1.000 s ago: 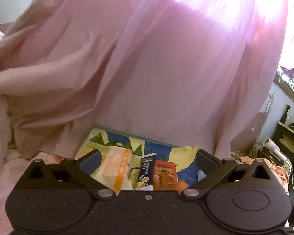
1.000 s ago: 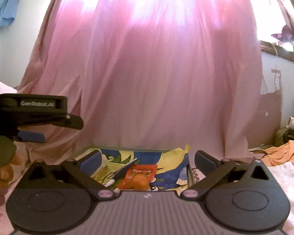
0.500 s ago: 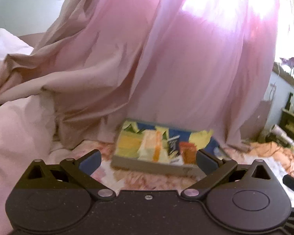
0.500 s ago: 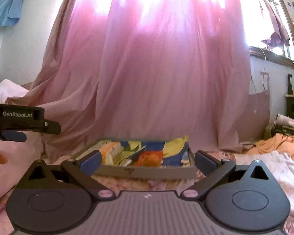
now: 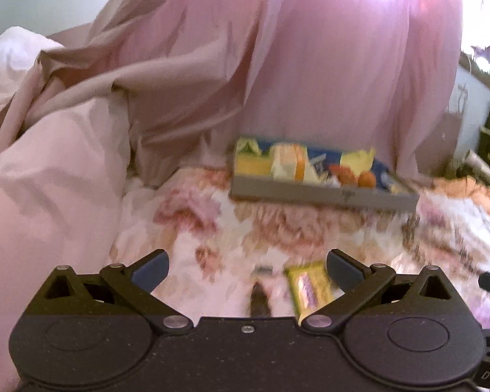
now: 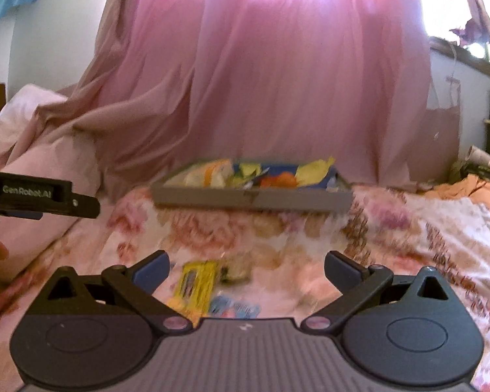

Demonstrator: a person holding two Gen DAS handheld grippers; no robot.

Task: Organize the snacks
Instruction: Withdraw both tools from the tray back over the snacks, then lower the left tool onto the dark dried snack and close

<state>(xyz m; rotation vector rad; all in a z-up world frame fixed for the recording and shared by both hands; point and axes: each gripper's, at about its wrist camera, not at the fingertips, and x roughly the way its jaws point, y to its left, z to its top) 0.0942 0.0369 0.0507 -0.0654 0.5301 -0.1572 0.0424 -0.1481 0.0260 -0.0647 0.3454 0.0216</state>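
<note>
**Spotter:** What have you got in front of the claws?

**Operator:** Both are empty with fingers spread wide. Between the fingers of my left claw, toward its right finger, lies a flat yellow foil snack packet with a purple label on the floral pink bedspread. From my right claw the same packet sits near the left finger, with a small blue-and-white wrapper just beside it, closer to the claw body.

**Spotter:** And where do they go?

**Operator:** I take it the shallow grey tray with a colourful cartoon lining, straight ahead and well apart from both claws. It already holds several snacks, though blur hides which.

**Spotter:** How will the yellow one handle?

**Operator:** I'd judge it light, thin and crinkly, likely slippery. The soft bedding will give under pressure, so I'd pinch across its short width near the middle, not at a sealed end.
</note>
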